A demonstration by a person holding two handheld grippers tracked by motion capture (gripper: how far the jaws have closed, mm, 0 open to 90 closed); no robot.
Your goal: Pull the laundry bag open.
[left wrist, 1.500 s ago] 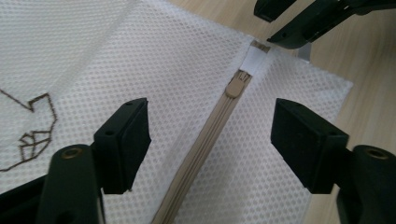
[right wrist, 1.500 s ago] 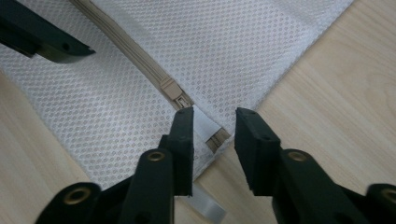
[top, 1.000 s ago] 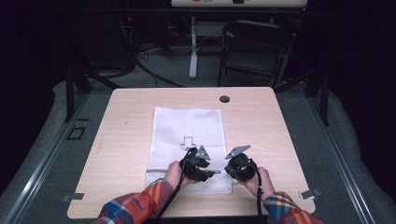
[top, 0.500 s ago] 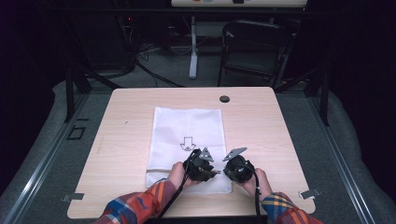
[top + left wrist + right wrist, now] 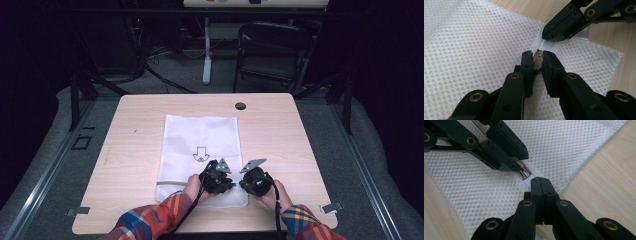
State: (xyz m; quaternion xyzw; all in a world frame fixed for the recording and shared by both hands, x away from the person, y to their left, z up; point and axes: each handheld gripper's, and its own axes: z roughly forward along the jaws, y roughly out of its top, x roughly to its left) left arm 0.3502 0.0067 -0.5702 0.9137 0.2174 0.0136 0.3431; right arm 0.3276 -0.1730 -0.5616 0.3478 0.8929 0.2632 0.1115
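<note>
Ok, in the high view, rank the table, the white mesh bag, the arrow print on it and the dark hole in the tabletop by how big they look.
1. Table
2. White mesh bag
3. Arrow print
4. Dark hole; it sits farther from the camera than the arrow print, but looks clearly smaller.

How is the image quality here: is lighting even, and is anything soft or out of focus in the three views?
High view: the table is lit, the room behind very dark, and the picture is soft overall. Left gripper view: the mesh bag weave and zipper pull are sharp, the near jaw bases softer. Right gripper view: the mesh is crisp, evenly lit, no glare; the right gripper casts little shadow.
</note>
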